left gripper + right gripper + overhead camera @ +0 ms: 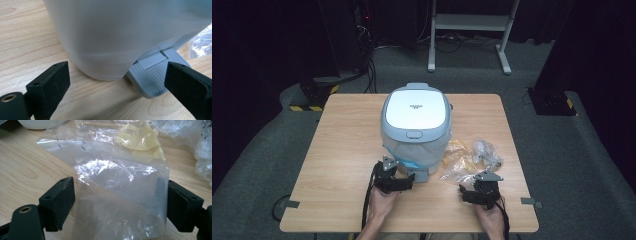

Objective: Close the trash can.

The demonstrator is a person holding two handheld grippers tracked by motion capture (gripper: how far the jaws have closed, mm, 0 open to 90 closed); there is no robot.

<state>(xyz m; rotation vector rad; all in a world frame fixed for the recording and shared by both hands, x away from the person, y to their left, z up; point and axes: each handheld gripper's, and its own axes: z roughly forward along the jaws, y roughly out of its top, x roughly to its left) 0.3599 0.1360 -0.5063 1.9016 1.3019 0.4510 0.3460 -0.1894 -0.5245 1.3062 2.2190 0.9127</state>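
L claw (117, 82) wide, empty, at bin (416, 125) pedal (152, 75); R claw (120, 202) wide, straddling plastic bag (120, 195).

The left hand-held gripper (408, 178) and the right hand-held gripper (463, 192) are black, and each carries a grey three-cornered plate on top. Black cables trail from both toward the counter's near edge. Seen close, the jaws are thick black rectangular blocks with matte, faintly speckled faces and small screw holes near their corners. A round black mount with a brass-coloured socket sits beside the left-hand jaw. The forearms are bare, with no sleeves.
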